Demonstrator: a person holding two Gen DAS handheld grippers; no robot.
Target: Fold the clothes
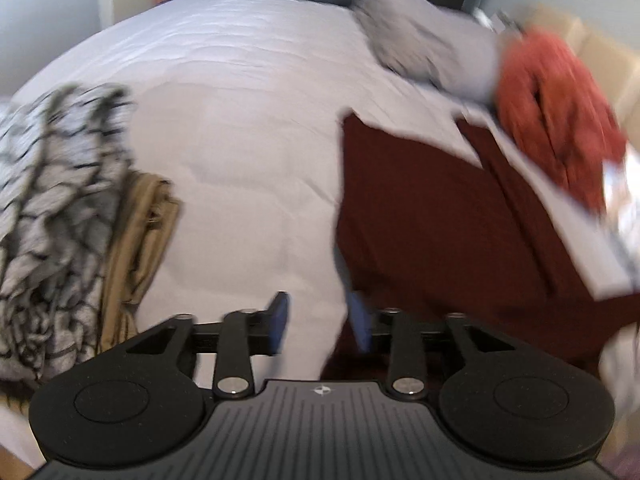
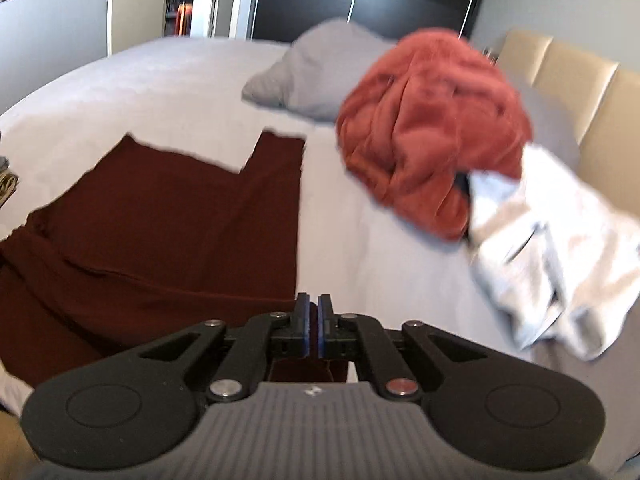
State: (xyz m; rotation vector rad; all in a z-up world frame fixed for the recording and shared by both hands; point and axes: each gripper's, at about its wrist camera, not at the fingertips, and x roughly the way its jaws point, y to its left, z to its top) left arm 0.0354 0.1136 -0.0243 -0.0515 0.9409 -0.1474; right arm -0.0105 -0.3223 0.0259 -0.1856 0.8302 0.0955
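Lying flat on a white bed [image 2: 168,80], a dark red garment [image 2: 160,224] is spread with one narrower strip reaching toward the far side; its near edge runs under the right gripper. Right gripper [image 2: 314,330]: jaws pressed together, blue pads meeting, with dark red cloth showing just beneath them; whether any cloth is pinched cannot be told. Left gripper [image 1: 320,326]: jaws spread, nothing between them, hanging over the bare sheet just beside the left edge of the same dark red garment [image 1: 420,216]; its right pad sits at the cloth's border. Far right of the bed: a crumpled orange-red garment [image 2: 432,136] heaped up, touching a pale grey-white garment [image 2: 560,248] that lies nearer on the right. Behind the orange-red heap: a grey pillow [image 2: 320,72]. Left side, in the left wrist view: a black-and-white patterned garment [image 1: 52,216], with a tan garment [image 1: 140,232] just beside it on its right. Beige padded headboard [image 2: 580,88] at far right. Both views are blurred.
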